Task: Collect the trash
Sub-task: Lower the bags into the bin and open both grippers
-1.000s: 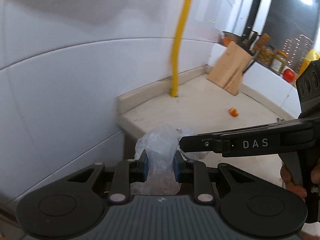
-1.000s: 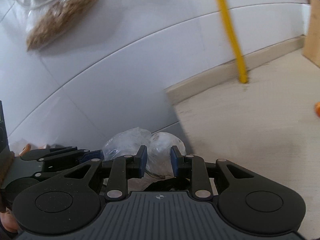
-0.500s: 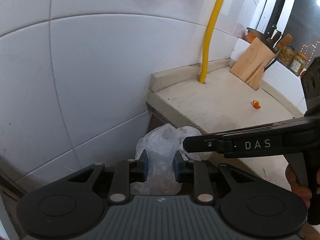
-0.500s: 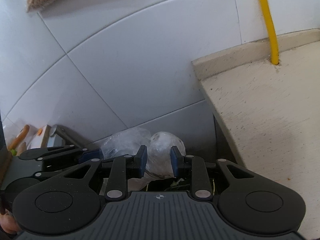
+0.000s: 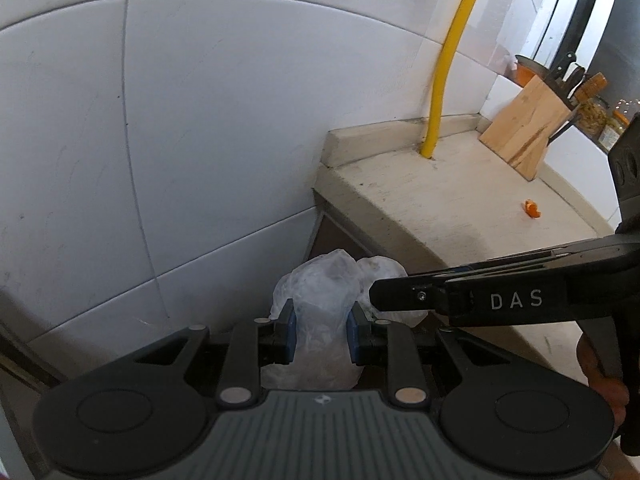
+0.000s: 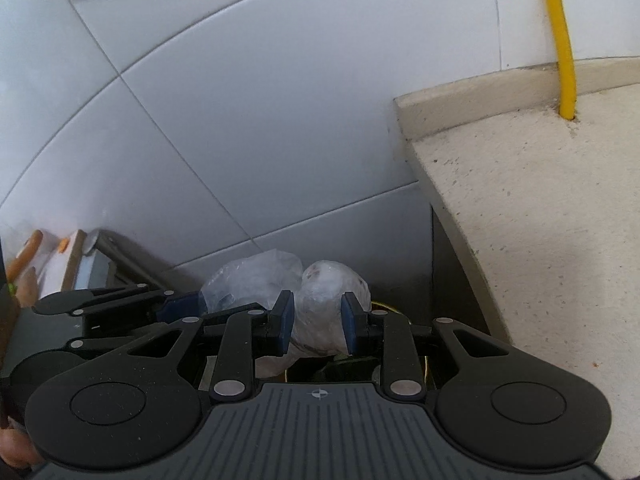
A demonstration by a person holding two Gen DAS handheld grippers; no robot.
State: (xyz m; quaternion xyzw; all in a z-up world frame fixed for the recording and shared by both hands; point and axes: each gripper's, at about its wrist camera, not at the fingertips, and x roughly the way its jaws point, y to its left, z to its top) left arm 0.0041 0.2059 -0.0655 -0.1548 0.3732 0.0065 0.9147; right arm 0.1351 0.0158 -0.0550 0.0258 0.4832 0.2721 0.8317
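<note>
A crumpled clear plastic bag [image 5: 320, 296] hangs in two bunches beside the end of the counter. In the left wrist view, my left gripper [image 5: 321, 332] is shut on the nearer bunch, blue pads pressing both sides. My right gripper [image 5: 384, 298], marked DAS, reaches in from the right and holds the other bunch. In the right wrist view, my right gripper [image 6: 317, 322] is shut on the rounder, whitish bunch of the plastic bag [image 6: 332, 292]. My left gripper [image 6: 188, 304] grips the neighbouring bunch from the left. Under the bag is a dark gap, and what lies in it is hidden.
A beige counter [image 5: 460, 216] ends to the right of the bag. On it are a yellow pipe [image 5: 444, 80], a knife block [image 5: 524, 132] and an orange scrap [image 5: 532, 209]. White wall tiles [image 6: 240, 120] fill the back. A low rack with orange items [image 6: 60, 264] sits at left.
Both grippers, still holding the bag, have moved left off the counter and lower. The counter's end now lies to the right and the tiled wall fills more of both views.
</note>
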